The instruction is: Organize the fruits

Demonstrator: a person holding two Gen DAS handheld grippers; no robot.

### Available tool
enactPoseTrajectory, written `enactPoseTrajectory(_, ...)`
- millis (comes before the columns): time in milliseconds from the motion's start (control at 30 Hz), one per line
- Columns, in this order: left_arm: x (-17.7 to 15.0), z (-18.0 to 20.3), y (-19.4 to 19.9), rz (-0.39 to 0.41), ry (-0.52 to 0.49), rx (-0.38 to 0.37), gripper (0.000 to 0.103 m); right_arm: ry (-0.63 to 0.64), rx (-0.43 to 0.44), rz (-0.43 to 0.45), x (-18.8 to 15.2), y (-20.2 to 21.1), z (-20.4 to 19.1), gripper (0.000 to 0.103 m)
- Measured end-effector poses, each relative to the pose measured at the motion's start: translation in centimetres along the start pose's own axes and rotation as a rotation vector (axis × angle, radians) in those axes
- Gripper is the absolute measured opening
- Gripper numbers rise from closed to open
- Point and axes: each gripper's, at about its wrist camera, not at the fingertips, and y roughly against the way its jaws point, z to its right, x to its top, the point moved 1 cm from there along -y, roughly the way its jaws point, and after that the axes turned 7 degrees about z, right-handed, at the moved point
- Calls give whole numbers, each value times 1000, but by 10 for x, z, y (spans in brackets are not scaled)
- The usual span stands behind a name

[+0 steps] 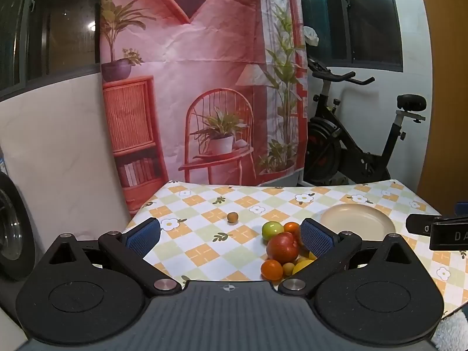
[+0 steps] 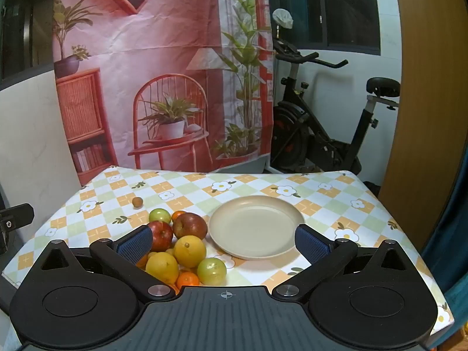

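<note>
Both tools hang above the near edge of the surface (image 2: 321, 193) with their fingers spread wide and nothing between them: the left tool (image 1: 229, 234) and the right tool (image 2: 223, 241). The fruits sit in a tight heap (image 2: 181, 245) near the front edge, left of centre, just beside the empty beige plate (image 2: 254, 228). One small brown fruit (image 2: 137, 202) lies apart toward the back left corner.

The step in hand looks like a first pick for the plate. The green fruit (image 2: 211, 271) at the heap's near right side seems the easiest start, since it stands free on its right side. Closing gently across its widest part should keep neighbours from rolling.

The lowest fruits in the heap are partly hidden by the right tool's left finger and body. From the left wrist view, the yellow fruits are mostly covered.
</note>
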Motion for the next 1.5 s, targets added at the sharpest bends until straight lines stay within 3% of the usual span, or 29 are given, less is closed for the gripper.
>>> enactPoseTrajectory(1500,-1,-1,0,-2,13,-21,103,-5,2,1,-1,1,0,103)
